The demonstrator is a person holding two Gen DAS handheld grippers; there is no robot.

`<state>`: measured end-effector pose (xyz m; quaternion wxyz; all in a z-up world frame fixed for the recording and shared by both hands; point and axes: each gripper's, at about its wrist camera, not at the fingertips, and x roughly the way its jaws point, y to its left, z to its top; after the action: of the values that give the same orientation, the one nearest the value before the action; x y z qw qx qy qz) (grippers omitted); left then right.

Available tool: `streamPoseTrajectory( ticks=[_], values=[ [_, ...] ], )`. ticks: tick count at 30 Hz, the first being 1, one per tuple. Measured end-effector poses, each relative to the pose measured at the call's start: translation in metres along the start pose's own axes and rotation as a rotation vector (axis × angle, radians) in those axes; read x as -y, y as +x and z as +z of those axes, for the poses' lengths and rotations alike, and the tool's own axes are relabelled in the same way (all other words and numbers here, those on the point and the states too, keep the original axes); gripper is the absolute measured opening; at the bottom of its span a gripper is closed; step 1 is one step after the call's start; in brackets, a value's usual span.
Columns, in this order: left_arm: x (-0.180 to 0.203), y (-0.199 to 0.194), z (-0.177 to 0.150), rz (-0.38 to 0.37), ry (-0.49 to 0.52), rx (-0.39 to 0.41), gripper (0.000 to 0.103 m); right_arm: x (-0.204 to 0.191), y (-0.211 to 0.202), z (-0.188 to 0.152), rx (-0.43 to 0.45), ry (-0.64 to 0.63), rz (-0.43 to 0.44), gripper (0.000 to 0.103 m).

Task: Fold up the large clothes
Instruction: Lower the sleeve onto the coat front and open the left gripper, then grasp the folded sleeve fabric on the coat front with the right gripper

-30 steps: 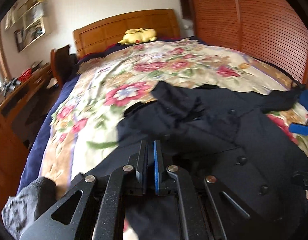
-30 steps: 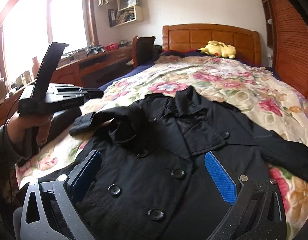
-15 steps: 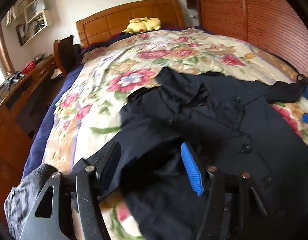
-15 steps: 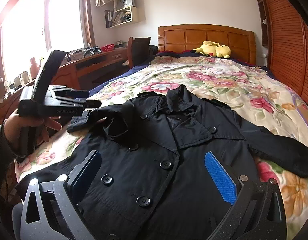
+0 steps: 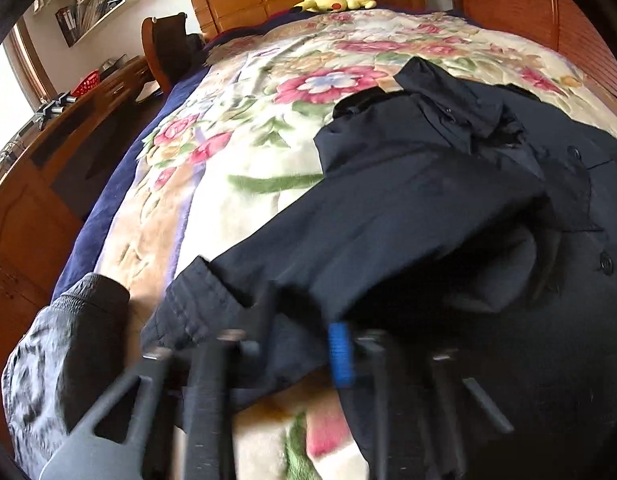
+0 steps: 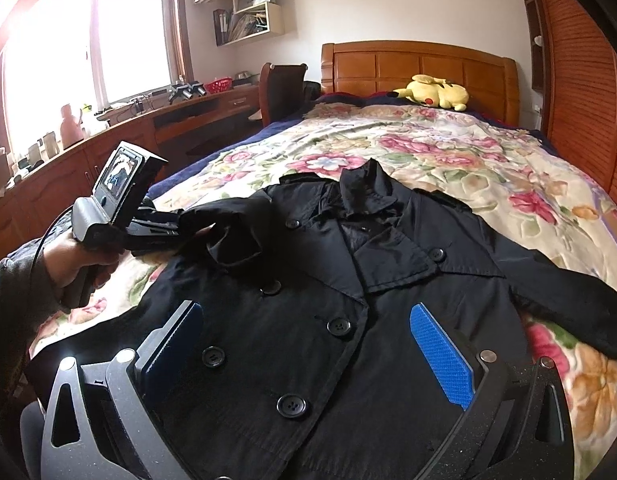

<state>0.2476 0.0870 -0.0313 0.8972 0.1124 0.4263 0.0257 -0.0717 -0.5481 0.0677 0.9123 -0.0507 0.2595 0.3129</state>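
A wooden bed (image 6: 420, 68) with a panelled headboard stands against a pale wall (image 6: 388, 0), covered by a floral blanket (image 6: 448, 156), with a yellow plush toy (image 6: 432, 92) lying near the headboard. Along the left side runs a long wooden desk (image 6: 180, 116) under a bright window (image 6: 108, 40) that floods the room with daylight, with a dark chair (image 6: 282, 88) at its far end and wall shelves (image 6: 248, 12) above. On the right stands a reddish slatted wooden panel (image 6: 580, 80).
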Motion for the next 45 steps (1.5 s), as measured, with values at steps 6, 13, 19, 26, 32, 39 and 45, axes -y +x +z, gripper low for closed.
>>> streamPoseTrajectory(
  ticks=[6, 13, 19, 26, 32, 39, 45],
  values=[
    [0.009, -0.039, 0.013, -0.022, -0.005, 0.111, 0.003, -0.001, 0.000, 0.002, -0.003, -0.006, 0.004, 0.103],
    [0.055, -0.096, 0.031, -0.118, 0.060, 0.216, 0.003, 0.011, -0.014, 0.003, 0.030, 0.022, -0.011, 0.103],
    [0.092, -0.114, 0.032, -0.173, 0.100, 0.239, 0.003, 0.021, -0.027, -0.001, 0.051, 0.042, -0.030, 0.103],
    [0.100, -0.120, 0.010, -0.239, 0.042, 0.260, 0.013, 0.027, -0.030, -0.001, 0.054, 0.060, -0.035, 0.103],
    [0.091, -0.119, -0.028, -0.270, -0.007, 0.243, 0.057, 0.020, -0.025, 0.004, 0.061, 0.069, 0.005, 0.103],
    [0.063, -0.136, -0.066, -0.268, -0.061, 0.283, 0.079, 0.002, -0.002, 0.008, 0.039, 0.046, 0.028, 0.103],
    [0.032, -0.140, -0.091, -0.240, -0.121, 0.320, 0.079, -0.013, 0.015, 0.011, 0.031, 0.023, 0.026, 0.103]
  ],
)
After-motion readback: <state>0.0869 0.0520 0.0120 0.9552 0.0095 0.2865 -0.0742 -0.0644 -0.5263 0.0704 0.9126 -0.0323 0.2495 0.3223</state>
